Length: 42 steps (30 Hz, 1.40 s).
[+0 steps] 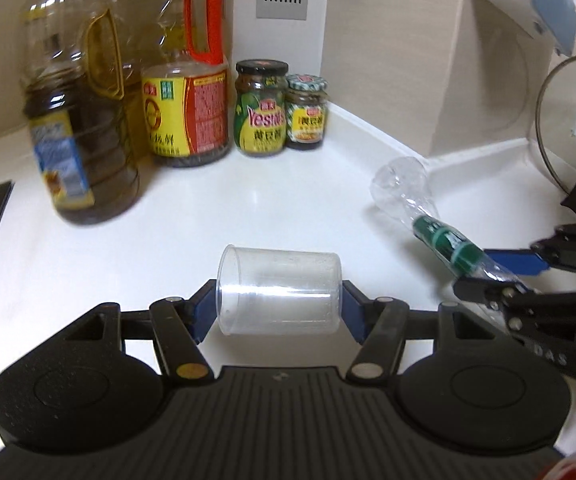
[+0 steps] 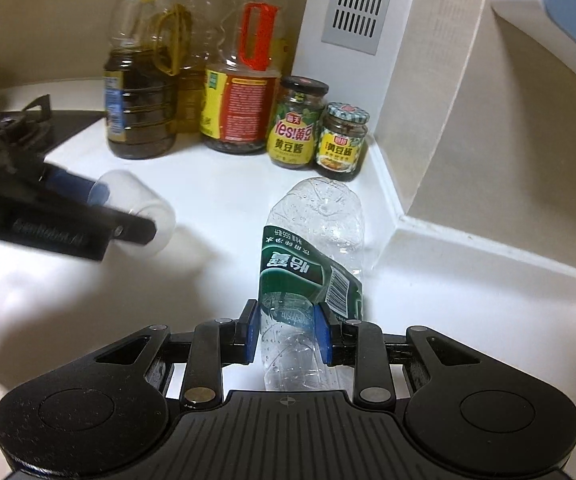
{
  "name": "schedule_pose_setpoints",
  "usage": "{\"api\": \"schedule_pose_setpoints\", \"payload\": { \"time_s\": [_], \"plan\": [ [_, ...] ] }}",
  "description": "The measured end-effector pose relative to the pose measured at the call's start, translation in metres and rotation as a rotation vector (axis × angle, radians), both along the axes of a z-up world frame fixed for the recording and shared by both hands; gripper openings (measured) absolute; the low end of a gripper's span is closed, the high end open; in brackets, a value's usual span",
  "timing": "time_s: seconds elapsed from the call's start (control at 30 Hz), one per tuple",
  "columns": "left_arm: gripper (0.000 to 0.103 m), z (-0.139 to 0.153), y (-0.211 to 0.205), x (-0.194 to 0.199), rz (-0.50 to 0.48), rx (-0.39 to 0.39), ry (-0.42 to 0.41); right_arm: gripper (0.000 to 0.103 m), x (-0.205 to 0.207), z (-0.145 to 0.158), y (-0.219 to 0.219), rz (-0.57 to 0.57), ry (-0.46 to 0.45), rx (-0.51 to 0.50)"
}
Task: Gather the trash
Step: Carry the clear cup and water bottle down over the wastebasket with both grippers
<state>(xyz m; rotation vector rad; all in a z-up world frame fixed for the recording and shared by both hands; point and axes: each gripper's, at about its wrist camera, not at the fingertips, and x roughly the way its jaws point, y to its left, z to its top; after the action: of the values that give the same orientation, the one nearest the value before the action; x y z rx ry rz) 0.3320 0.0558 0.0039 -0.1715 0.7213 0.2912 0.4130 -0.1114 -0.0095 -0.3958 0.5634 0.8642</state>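
The left gripper squeezes one clear plastic cup lying sideways above the white counter. The right gripper pinches one crushed clear water bottle with a green label; its cap end is hidden. Three oil bottles and two sauce jars stand behind.

Taller jar: yellow label reads "Yes!" plus 黄豆酱. Shorter jar, just right of it: 黄豆酱 on its label. Crushed water bottle, in front of the jars: green label with 怡寶, seen upside down, small print and barcode unreadable. Oil bottles left of the jars: label text too blurred.
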Motion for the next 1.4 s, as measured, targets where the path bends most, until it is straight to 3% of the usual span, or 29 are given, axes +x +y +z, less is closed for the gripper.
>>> {"api": "schedule_pose_setpoints", "payload": {
  "time_s": [0.17,0.4,0.83,1.17,1.4],
  "plan": [
    [0.061,0.005,-0.019,-0.029,-0.012,-0.027,0.0,0.029,-0.018,0.002,-0.015,-0.02,0.005,0.009],
    [0.061,0.011,-0.027,-0.063,-0.109,-0.052,-0.017,0.029,-0.057,0.009,-0.027,-0.112,0.001,0.004],
    [0.061,0.024,-0.026,-0.152,-0.295,-0.074,-0.053,0.029,-0.166,0.021,-0.055,-0.26,0.004,0.006],
    [0.061,0.014,-0.035,-0.199,-0.301,-0.106,-0.013,0.029,-0.236,0.019,-0.062,-0.206,0.075,0.006],
    [0.061,-0.013,-0.055,-0.221,-0.303,-0.126,0.076,0.029,-0.263,-0.005,-0.073,-0.145,0.163,-0.049]
  ]
}}
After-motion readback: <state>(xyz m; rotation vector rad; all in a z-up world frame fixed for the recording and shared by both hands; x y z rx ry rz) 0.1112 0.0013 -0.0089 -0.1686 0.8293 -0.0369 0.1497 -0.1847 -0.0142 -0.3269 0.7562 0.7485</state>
